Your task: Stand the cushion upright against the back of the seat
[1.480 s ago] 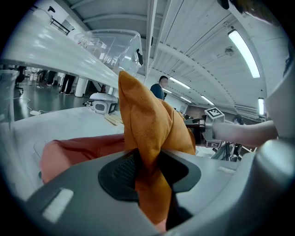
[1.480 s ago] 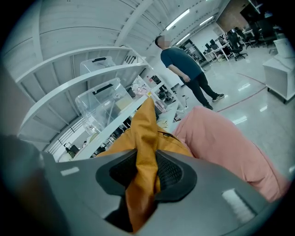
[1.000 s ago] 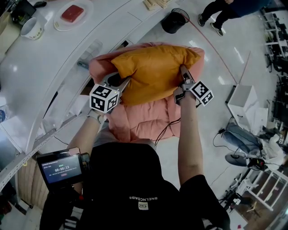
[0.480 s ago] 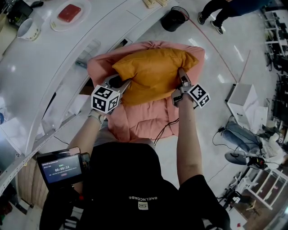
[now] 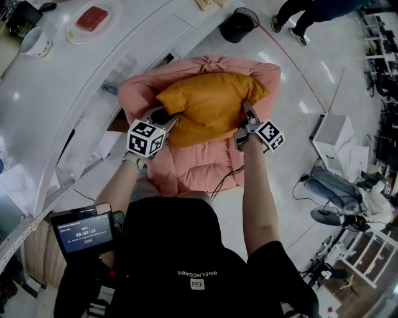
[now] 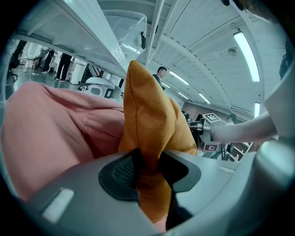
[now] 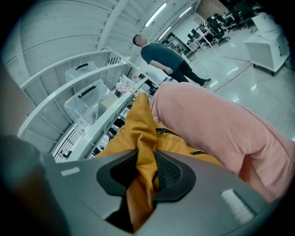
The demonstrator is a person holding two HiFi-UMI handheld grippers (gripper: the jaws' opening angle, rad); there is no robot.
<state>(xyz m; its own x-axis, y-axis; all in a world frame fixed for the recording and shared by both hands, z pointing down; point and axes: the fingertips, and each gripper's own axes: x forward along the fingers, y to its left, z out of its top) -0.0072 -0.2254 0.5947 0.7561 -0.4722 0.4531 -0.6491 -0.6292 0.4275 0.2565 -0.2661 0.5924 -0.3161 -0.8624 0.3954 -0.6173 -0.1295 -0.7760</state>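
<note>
An orange cushion (image 5: 208,105) lies across the pink padded seat (image 5: 193,164), up against its pink back (image 5: 205,65). My left gripper (image 5: 171,118) is shut on the cushion's left corner (image 6: 147,138); the fabric is pinched between its dark pads (image 6: 122,170). My right gripper (image 5: 247,112) is shut on the cushion's right corner (image 7: 143,138), with the orange cloth bunched between the jaws. In the right gripper view the seat's pink back (image 7: 216,124) bulges just to the right of the cushion. A marker cube (image 5: 146,138) rides on the left gripper, another (image 5: 270,135) on the right.
A long white counter (image 5: 68,105) runs along the seat's left side, bearing a plate (image 5: 90,22) and a cup (image 5: 32,42). A black bin (image 5: 238,26) stands beyond the seat. A person's legs (image 5: 305,15) are at the top right. Cables lie on the floor (image 5: 323,186).
Both grippers have sunk a little with the cushion, which now sits lower and closer in against the pink back. The right gripper has drawn inward slightly.
</note>
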